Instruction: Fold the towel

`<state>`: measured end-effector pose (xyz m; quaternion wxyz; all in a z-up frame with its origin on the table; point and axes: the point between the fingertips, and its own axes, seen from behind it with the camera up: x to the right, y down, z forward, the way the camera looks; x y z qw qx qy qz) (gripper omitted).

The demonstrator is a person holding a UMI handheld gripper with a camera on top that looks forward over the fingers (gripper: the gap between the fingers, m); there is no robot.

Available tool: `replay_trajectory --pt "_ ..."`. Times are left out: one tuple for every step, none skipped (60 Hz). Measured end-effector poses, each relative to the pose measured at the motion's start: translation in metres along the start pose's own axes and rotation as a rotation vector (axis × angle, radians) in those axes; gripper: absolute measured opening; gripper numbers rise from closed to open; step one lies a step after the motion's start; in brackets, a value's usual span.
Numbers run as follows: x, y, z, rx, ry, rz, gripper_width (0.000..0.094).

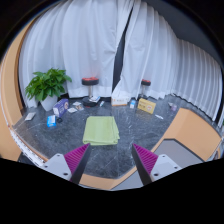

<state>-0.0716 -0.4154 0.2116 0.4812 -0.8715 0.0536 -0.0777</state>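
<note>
Green towel [101, 131] lies flat on grey table [150, 135], centre of frame, well beyond fingers, looks already folded once. Gripper [111, 157] at bottom centre, jaws spread wide, holding nothing. Step judged: approach; come down low to near edge, pinch one corner cleanly, not whole stack. Clutter behind: potted plant [46, 85] upper left, small bottles [57, 112] left, box [146, 105] right, white curtain [100, 45] at back. Path to towel unobstructed.

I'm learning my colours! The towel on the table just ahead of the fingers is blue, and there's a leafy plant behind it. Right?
Not quite: the towel is light green, not blue. The gripper view shows it on the table, ahead of the open gripper, with the plant behind.
</note>
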Motion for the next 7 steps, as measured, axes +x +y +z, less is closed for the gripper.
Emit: replay_trajectory --pt "-0.001 0.001 -0.006 0.001 0.001 0.0 0.0849" --pt "-0.002 0.003 -0.011 0.004 0.002 -0.002 0.085" --pt "-0.002 0.003 -0.015 0.005 0.004 -0.004 0.0851" --pt "-0.003 0.004 -0.02 0.007 0.005 -0.005 0.085" --pt "-0.004 0.004 -0.024 0.011 0.007 -0.005 0.0852" --pt "-0.004 0.004 -0.027 0.015 0.008 -0.004 0.0852" --pt "-0.005 0.004 -0.03 0.017 0.009 -0.004 0.0852"
